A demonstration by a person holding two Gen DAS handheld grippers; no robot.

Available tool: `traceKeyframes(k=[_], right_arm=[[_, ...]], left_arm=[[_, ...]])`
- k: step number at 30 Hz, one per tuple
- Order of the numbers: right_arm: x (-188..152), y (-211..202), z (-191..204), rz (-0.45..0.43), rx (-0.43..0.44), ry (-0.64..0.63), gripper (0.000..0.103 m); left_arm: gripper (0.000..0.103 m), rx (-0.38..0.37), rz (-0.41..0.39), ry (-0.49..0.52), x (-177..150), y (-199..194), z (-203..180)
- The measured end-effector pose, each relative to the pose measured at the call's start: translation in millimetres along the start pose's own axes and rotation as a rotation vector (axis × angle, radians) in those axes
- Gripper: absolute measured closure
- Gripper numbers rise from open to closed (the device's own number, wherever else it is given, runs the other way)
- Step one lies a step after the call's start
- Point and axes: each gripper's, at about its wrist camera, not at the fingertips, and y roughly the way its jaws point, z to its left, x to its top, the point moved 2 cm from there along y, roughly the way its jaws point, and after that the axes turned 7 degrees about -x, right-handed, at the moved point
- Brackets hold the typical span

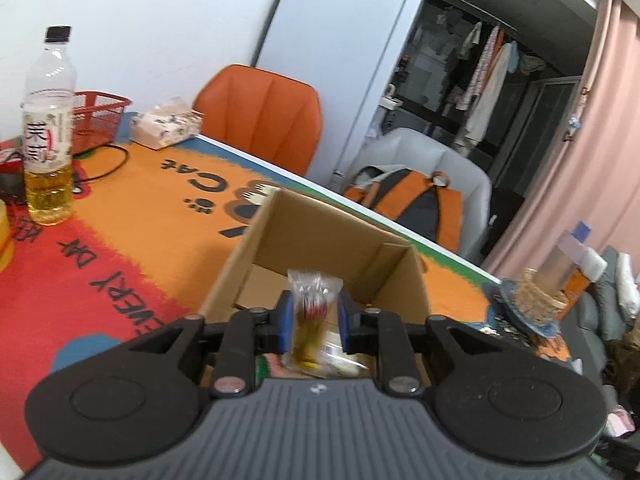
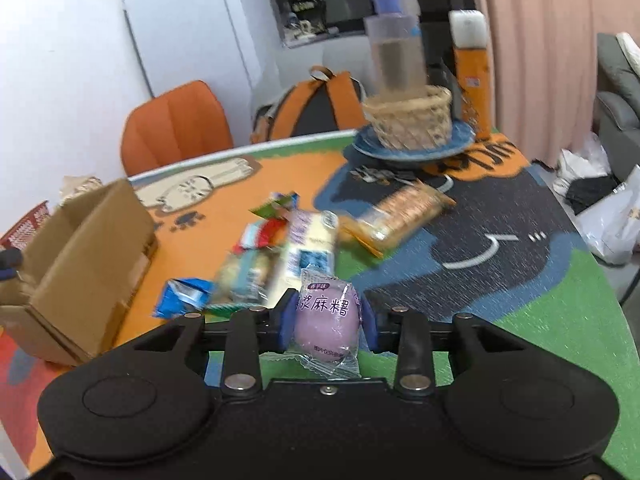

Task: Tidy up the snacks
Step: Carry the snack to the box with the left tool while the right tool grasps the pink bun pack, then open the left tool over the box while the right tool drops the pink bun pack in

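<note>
My left gripper (image 1: 314, 320) is shut on a small clear snack packet (image 1: 314, 312) with yellow and red contents, held over the near rim of the open cardboard box (image 1: 320, 236). More packets lie inside the box beneath it. My right gripper (image 2: 328, 318) is shut on a purple mochi packet (image 2: 326, 316), held above the table. A pile of loose snack packets (image 2: 280, 248) lies beyond it, with a biscuit pack (image 2: 396, 212) further right. The cardboard box (image 2: 84, 256) stands at the left of the right wrist view.
A tea bottle (image 1: 48, 128), red basket (image 1: 98, 118) and tissue pack (image 1: 166, 126) stand at the table's far left. A wicker basket on a blue plate (image 2: 412, 120) holds a clear bottle. An orange chair (image 1: 260, 116) and a backpack (image 2: 312, 108) are behind the table.
</note>
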Motion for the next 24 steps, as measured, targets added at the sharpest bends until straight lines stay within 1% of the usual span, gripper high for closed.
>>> traceKeyframes(k=[2,4,5,7,9,12,15,18,24], right_arm=[[5,-3,8,-0.014,0.018,-0.011,0.069],[9,-6,17,-0.026,0.036,-0.020,0.069],[12,-7,21,-0.032,0.047,-0.025,0.069],[18,-10,31,-0.036,0.083,-0.024,0.069],[24,-12,41,-0.039,0.117,-0.027,0.069],[33,-15,62,-0.059,0.118,-0.067,0.069],[39,-17,79,-0.067,0.142,-0.078,0.069],[46,-22,96,-0.090,0.156,-0.103,0.069],[52,-21,130,-0.098,0.196,-0.149,0.069]], left_arm=[[0.077,0.003,0.004,-0.011,-1,-1,4],[0.070,0.005,0.002,-0.016,-1,-4,6],[0.069,0.007,0.000,-0.017,-1,-5,8],[0.064,0.004,-0.001,-0.020,-2,-8,9],[0.063,0.001,0.000,-0.028,-2,-11,12],[0.061,-0.013,0.003,-0.033,-3,-16,14],[0.057,-0.026,0.004,-0.036,-3,-21,16],[0.056,-0.029,0.002,-0.033,-2,-26,20],[0.054,-0.051,0.001,-0.058,1,-31,34]])
